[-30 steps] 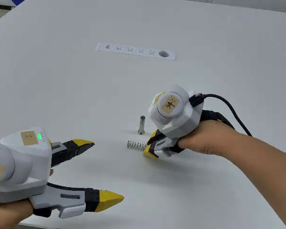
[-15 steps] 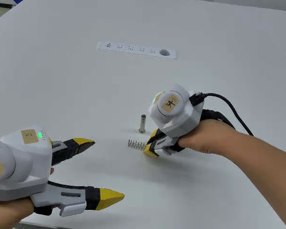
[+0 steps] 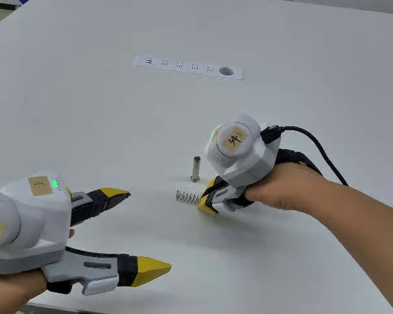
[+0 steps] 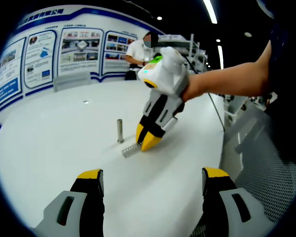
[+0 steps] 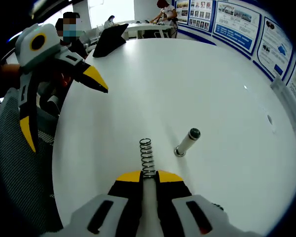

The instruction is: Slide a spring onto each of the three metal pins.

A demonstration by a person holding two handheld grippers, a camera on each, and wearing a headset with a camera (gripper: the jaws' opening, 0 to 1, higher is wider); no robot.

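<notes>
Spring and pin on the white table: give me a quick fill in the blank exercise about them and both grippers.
1. The right gripper is ____ on one end of the spring.
2. The metal pin stands ____ on the table.
3. The left gripper has its jaws ____, holding nothing.
Missing words: shut; upright; open.

Table (image 3: 85,98) is reading bright, even; soft shadow is lying at 5 o'clock of the right gripper (image 3: 205,207). Ceiling strips (image 4: 209,11) are glaring at 1 o'clock; fisheye edges are bending.
</notes>
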